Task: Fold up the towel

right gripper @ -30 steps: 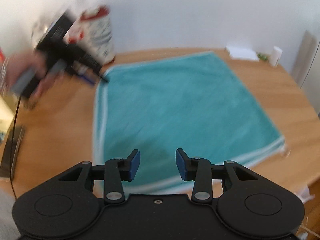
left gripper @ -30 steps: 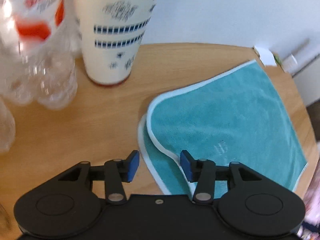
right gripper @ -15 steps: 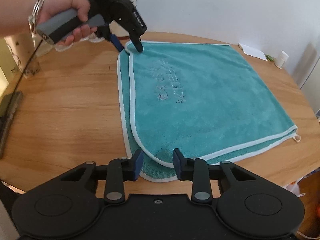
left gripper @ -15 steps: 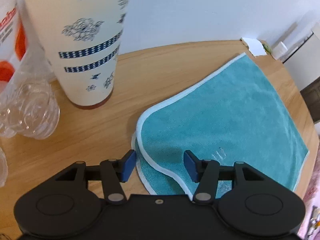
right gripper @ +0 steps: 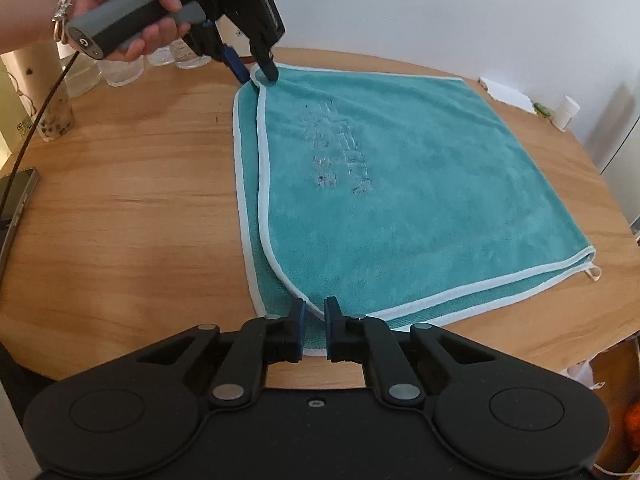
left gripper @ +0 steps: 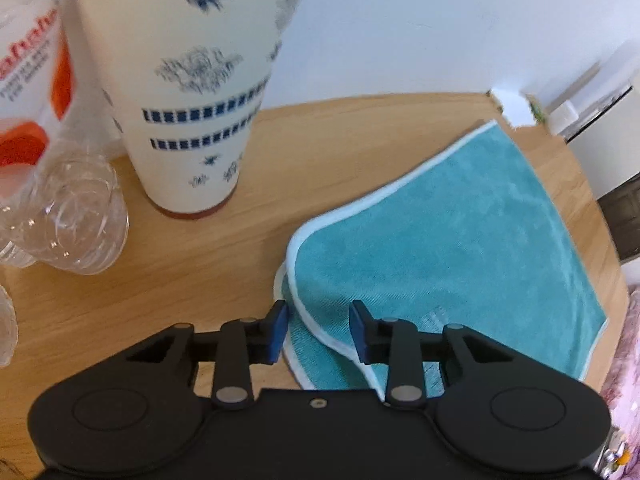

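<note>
A teal towel (right gripper: 400, 180) with a white hem lies folded in two layers on the round wooden table (right gripper: 120, 208), the top layer set a little inside the lower one. My right gripper (right gripper: 314, 332) is at the near left corner, its jaws drawn in tight on the top layer's hem. My left gripper (left gripper: 318, 332), held by a hand, is at the far left corner (right gripper: 254, 74); it stands open, though narrowly, astride the hem of the towel (left gripper: 440, 260).
A tall cream cup with blue prints (left gripper: 188, 100) and clear plastic bottles (left gripper: 72, 220) stand close left of the far corner. A drink cup (right gripper: 52, 116) and a phone (right gripper: 16, 192) lie left; paper (right gripper: 504, 92) and a small white bottle (right gripper: 568, 112) sit far right.
Both grippers have moved onto the towel's left corners. The right jaws have drawn in from wide open to nearly together on the hem; the left jaws have narrowed but still show a gap.
</note>
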Demonstrator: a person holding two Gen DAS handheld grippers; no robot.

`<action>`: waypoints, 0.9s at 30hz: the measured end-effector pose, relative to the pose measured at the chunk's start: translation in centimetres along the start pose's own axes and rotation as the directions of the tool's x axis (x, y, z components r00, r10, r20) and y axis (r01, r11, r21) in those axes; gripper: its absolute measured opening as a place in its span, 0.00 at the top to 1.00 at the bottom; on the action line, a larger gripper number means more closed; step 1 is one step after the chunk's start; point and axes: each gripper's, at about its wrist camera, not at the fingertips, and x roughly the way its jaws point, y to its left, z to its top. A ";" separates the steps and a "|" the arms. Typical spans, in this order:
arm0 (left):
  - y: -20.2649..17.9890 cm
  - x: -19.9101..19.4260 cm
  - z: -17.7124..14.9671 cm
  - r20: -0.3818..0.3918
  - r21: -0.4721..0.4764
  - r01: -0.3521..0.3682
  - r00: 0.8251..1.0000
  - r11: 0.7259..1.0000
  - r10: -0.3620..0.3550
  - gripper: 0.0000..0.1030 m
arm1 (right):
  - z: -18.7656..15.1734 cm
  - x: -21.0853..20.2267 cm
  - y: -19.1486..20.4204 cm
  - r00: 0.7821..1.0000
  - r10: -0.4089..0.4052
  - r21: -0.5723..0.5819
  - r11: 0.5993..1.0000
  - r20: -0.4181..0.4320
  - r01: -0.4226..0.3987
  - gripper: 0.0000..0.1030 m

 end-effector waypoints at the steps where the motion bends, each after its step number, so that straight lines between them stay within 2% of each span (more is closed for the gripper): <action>1: 0.0 -0.1 0.1 0.004 -0.007 0.002 1.000 1.000 -0.002 0.68 | 0.0 0.0 0.0 1.000 -0.003 -0.002 1.000 0.001 0.003 0.90; 6: -0.7 0.1 0.2 0.020 0.007 -0.005 1.000 1.000 0.005 0.69 | 0.3 -0.2 0.0 1.000 -0.002 -0.010 1.000 -0.002 0.002 0.90; 9: -1.1 0.5 0.2 0.014 0.032 -0.007 1.000 0.999 0.007 0.79 | 0.2 -0.1 -0.4 1.000 0.016 0.016 1.000 -0.013 -0.016 0.94; 15: -0.7 1.1 0.3 -0.001 0.021 -0.031 1.000 0.999 0.031 0.80 | 0.0 0.2 -0.7 0.999 0.025 0.023 0.999 -0.020 -0.025 0.94; 17: -0.6 1.2 0.3 -0.003 0.023 -0.042 0.999 0.999 0.042 0.86 | -0.1 0.4 -0.7 0.999 0.029 0.022 0.999 -0.023 -0.028 0.94; 18: -0.6 1.3 0.2 0.000 0.028 -0.045 0.999 0.999 0.045 0.86 | -0.1 0.5 -0.7 0.999 0.030 0.019 0.999 -0.025 -0.029 0.94; 21: -0.5 1.4 0.2 0.000 0.026 -0.041 0.999 0.999 0.041 0.86 | 0.0 0.6 -0.4 0.999 0.036 -0.008 0.999 -0.021 -0.036 0.91; 27: -0.6 1.6 0.3 0.005 0.039 -0.042 0.999 0.998 0.042 0.88 | 0.5 1.2 0.3 0.999 0.029 -0.098 0.995 -0.019 -0.031 0.93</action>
